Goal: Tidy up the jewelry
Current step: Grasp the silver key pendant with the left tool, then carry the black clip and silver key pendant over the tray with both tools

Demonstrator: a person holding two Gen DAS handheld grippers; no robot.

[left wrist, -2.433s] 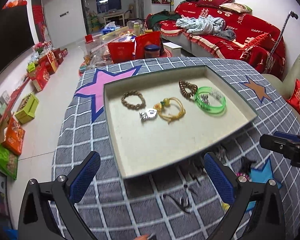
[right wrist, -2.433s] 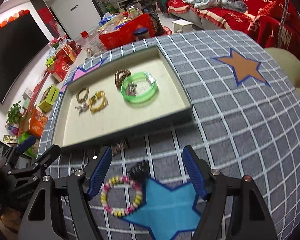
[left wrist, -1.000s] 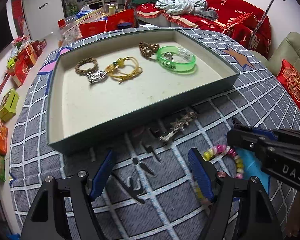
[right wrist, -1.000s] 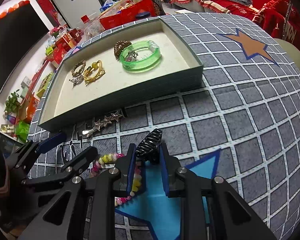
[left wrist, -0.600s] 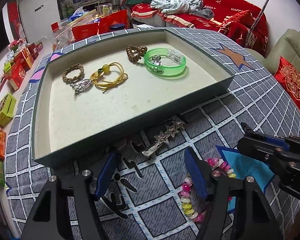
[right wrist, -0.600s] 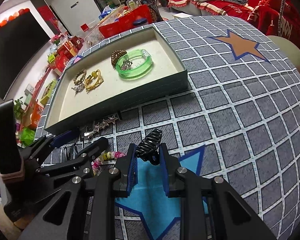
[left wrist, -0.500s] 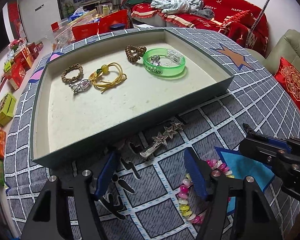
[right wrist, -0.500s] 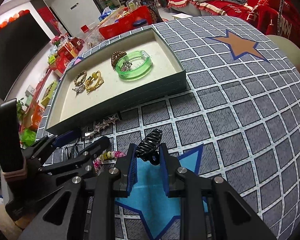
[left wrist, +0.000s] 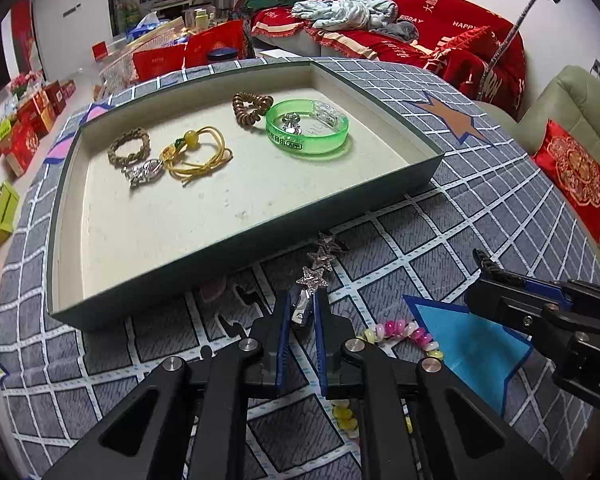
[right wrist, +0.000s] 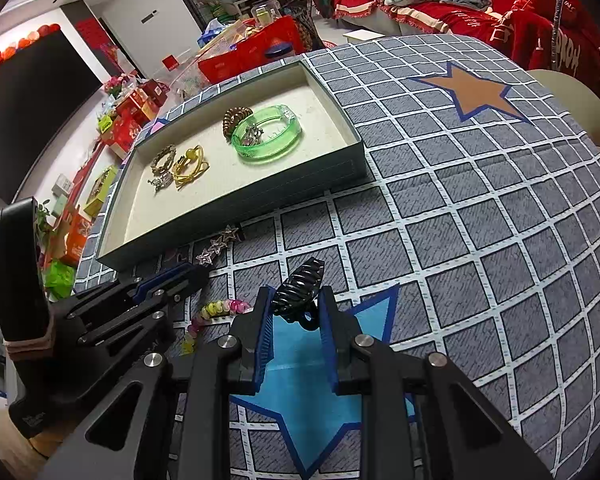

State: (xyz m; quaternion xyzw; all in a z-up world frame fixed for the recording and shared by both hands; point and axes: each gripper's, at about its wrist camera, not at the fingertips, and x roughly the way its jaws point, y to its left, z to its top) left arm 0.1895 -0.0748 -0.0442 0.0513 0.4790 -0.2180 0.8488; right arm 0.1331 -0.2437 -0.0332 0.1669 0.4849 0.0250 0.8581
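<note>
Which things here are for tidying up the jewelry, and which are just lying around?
For the job:
- tray
- star hair clip, in left claw
- black claw clip, in right claw
- bead bracelet
- green bangle

Just lying about:
- red boxes
- clothes
- red cushion

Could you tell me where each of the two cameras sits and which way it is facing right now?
Left wrist: sits on the left claw, low over the table, looking toward the tray; its own fingers grip the star hair clip, and the right claw enters from the right.
Right wrist: sits on the right claw, facing the tray from further right; its fingers hold the black claw clip, with the left claw alongside.
Both views share the tray, green bangle and bead bracelet.
</note>
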